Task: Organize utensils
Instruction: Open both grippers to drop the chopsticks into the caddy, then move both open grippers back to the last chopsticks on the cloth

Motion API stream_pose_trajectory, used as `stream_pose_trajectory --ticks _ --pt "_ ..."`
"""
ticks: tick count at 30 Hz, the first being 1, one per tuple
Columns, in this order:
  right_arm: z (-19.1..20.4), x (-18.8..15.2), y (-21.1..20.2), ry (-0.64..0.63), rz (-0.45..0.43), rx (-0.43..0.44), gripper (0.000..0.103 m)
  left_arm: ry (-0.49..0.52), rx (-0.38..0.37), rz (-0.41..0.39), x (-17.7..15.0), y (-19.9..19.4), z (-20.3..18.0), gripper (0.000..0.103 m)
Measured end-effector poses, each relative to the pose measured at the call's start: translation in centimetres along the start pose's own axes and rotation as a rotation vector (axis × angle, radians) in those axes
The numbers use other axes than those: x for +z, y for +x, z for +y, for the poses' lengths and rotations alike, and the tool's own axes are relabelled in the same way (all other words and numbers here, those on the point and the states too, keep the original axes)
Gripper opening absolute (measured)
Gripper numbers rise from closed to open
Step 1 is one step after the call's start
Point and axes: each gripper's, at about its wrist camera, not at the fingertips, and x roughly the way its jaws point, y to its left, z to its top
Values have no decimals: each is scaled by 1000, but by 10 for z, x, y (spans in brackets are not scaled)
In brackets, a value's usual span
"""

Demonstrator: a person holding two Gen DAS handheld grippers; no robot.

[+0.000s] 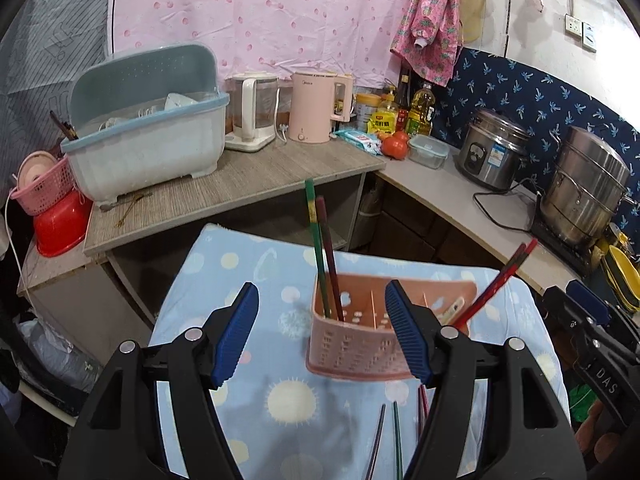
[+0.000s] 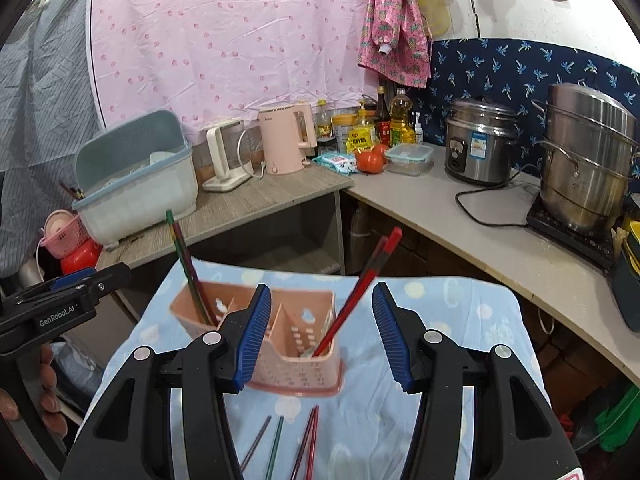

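Note:
A pink perforated utensil holder (image 1: 356, 344) (image 2: 296, 364) stands on a blue patterned cloth (image 1: 248, 280) (image 2: 452, 320). A green and a dark red chopstick (image 1: 324, 256) (image 2: 186, 268) stand in its left compartment. A red pair (image 1: 500, 280) (image 2: 360, 288) leans in its right compartment. Several loose chopsticks (image 1: 388, 436) (image 2: 292, 444) lie on the cloth in front of the holder. My left gripper (image 1: 322, 332) is open and empty, above the cloth just before the holder. My right gripper (image 2: 320, 332) is open and empty, above the holder's near side.
Behind the cloth runs a grey counter (image 1: 240, 184) with a blue dish drainer (image 1: 148, 128), two kettles (image 1: 316, 108), bottles and tomatoes. A white counter (image 2: 480, 232) at the right carries a rice cooker (image 2: 476, 140) and a steel steamer pot (image 2: 584, 160).

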Motion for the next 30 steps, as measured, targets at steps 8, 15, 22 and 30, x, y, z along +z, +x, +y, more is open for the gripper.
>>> stream_pose_trajectory --ticks 8,15,22,30 --pt "-1 -54 -5 0 93 -11 51 -2 -1 85 -52 -1 5 62" --pt "-4 -101 -9 -6 173 -33 51 -3 -5 171 -100 -1 8 62" --pt "-9 -150 -11 -1 270 -27 50 10 -6 256 -147 -2 7 62" --pt "-2 -197 -18 -11 356 -7 44 7 -11 349 -193 0 7 60"
